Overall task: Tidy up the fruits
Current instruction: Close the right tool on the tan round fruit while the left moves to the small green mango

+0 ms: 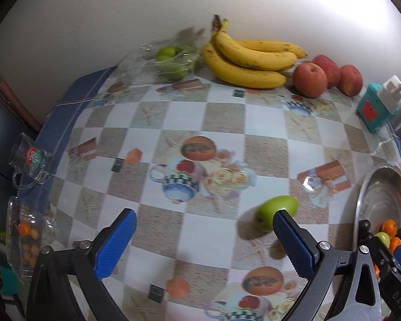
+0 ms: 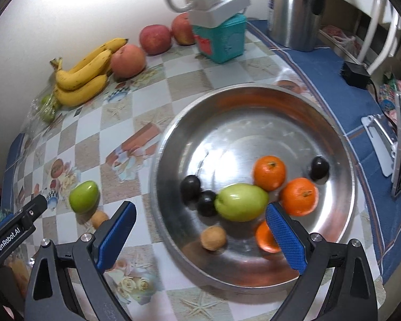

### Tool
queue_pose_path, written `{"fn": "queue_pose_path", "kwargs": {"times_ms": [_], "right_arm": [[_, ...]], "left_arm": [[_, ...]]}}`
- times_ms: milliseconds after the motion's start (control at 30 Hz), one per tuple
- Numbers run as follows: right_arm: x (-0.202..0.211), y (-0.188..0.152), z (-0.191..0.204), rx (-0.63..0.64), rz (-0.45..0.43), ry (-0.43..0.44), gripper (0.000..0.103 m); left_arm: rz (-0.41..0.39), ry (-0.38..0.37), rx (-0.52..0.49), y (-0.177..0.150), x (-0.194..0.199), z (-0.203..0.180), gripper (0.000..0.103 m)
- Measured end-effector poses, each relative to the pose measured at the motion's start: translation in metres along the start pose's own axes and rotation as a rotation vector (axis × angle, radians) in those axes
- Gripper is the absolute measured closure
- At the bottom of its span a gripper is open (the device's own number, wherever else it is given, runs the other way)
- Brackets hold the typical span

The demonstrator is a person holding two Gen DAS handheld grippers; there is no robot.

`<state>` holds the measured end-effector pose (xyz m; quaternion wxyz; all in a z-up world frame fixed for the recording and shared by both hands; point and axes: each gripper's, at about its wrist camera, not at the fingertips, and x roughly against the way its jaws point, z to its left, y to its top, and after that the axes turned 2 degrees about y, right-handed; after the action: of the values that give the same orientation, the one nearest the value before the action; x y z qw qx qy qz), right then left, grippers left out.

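Beside the metal bowl (image 1: 361,208), left wrist view: left gripper (image 1: 204,231) hangs over the checkered tablecloth (image 1: 222,123) with fingers spread wide, nothing between them. A green fruit (image 1: 276,211) lies on the cloth just left of the bowl, partly behind the right fingertip; touching or not, cannot tell. Far from the bowl, along the wall: bananas (image 1: 248,61), three red apples (image 1: 310,79) right of them, a clear bag of green fruit (image 1: 171,61) left of them. Teal box (image 1: 374,109) stands beyond the bowl. Right wrist view: right gripper (image 2: 200,220) is above the bowl's near rim (image 2: 173,240), fingers spread wide, holding nothing. Inside the bowl: a second green fruit (image 2: 240,202) near the middle, three oranges (image 2: 298,196) to its right, one partly hidden by the right finger, three dark round fruits (image 2: 191,187), a small tan fruit (image 2: 213,238) near the front. Another tan fruit (image 2: 99,218) lies outside, left of the bowl, near the first green fruit. A steel kettle (image 2: 294,10) stands behind the bowl.
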<state>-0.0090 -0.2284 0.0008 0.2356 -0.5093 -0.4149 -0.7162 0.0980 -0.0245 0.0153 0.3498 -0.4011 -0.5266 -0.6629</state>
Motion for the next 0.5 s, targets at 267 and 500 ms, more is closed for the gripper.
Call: {"fn": "queue_pose_path", "kwargs": {"times_ms": [267,500], "right_arm": [[-0.004,-0.002,0.039,0.082,0.016,0.098,0.005],[-0.006,-0.005,0.075,0.160,0.030,0.160,0.005]], "left_arm": [[0.012,0.008,0.103,0.003,-0.005,0.040,0.000],[0.029,0.012,0.159,0.003,-0.009,0.064,0.000]]}}
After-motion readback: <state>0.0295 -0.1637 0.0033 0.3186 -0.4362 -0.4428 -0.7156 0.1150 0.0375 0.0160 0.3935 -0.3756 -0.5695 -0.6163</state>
